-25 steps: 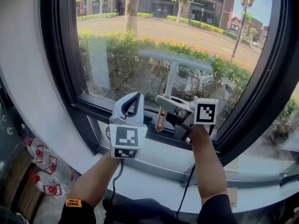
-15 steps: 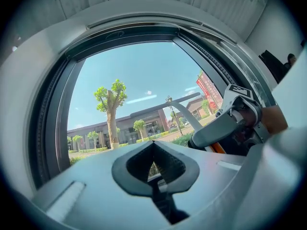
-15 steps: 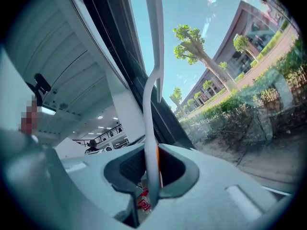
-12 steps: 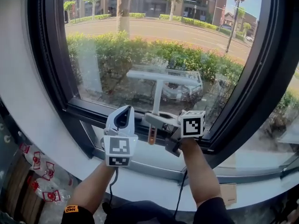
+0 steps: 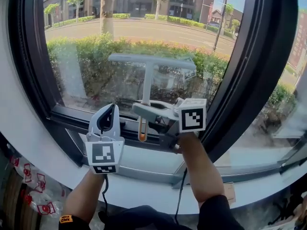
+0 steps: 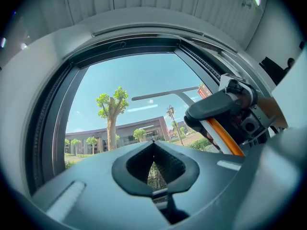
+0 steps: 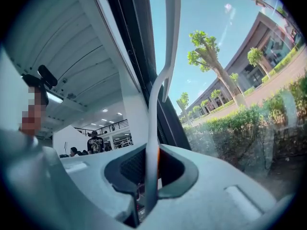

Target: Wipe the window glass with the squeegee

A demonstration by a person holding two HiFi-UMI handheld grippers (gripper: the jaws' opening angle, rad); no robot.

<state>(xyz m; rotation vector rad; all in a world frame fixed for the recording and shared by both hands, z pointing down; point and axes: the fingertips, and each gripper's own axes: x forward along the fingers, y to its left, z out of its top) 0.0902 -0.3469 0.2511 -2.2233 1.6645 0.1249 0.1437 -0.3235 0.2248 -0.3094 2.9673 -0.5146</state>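
A white T-shaped squeegee (image 5: 147,78) stands upright against the window glass (image 5: 86,56), its blade (image 5: 151,61) level across the pane. My right gripper (image 5: 149,112) is shut on the handle, whose orange end (image 5: 142,136) hangs below the jaws. In the right gripper view the handle (image 7: 153,119) rises between the jaws of the right gripper (image 7: 151,150) to the blade (image 7: 171,28). My left gripper (image 5: 106,122) hangs shut and empty to the left, off the glass. From the left gripper (image 6: 153,143) I see the squeegee blade (image 6: 165,94) at the right.
A dark window frame (image 5: 259,75) borders the glass on the right, left and bottom, above a white sill (image 5: 144,162). Plastic bags with red print (image 5: 26,195) lie on the floor at lower left. Cables (image 5: 178,200) trail from both grippers.
The squeegee blade sat lower on the glass half a second ago and is now higher again. Both grippers have drifted left in the view. The right gripper's hold is unchanged.
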